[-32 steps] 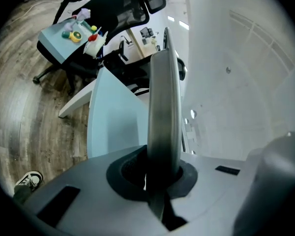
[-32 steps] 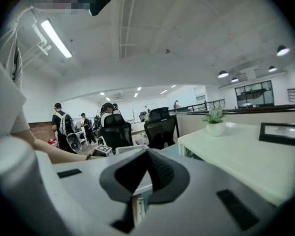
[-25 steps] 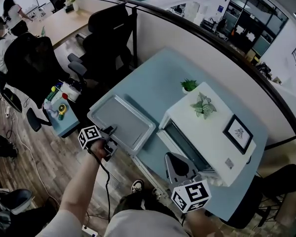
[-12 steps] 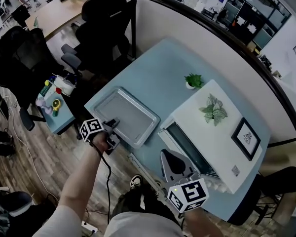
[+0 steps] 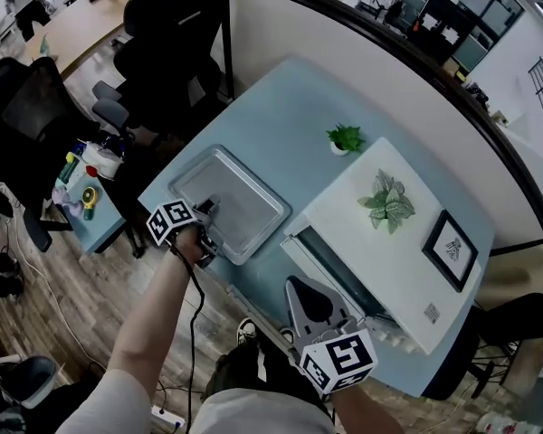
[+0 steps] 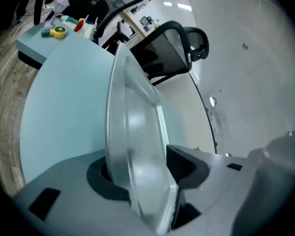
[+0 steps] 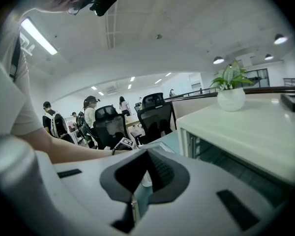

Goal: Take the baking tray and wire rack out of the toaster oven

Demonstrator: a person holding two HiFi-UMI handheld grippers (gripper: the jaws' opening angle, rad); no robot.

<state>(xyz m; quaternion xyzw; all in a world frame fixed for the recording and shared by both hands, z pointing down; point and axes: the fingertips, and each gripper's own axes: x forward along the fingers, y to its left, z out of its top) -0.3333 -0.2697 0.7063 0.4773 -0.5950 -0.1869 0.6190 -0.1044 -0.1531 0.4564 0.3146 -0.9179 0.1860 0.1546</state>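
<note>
Tray [image 5: 233, 199] flat on table [image 5: 290, 116] near its front edge, clear of oven [image 5: 407, 262]; left gripper [image 5: 208, 215] jaws just opening, tray rim loosely between; right gripper [image 5: 293, 285] closed, empty, before oven front.

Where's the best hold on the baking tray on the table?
Probably the raised rim of the baking tray along its near edge, coming in low from the person's side: it lies flat and shallow; only that lip sticks up. The left tongs, jaws just opening, straddle it there.

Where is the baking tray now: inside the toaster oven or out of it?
Out. The baking tray lies on the blue table, beside the toaster oven, not in its opening.
</note>
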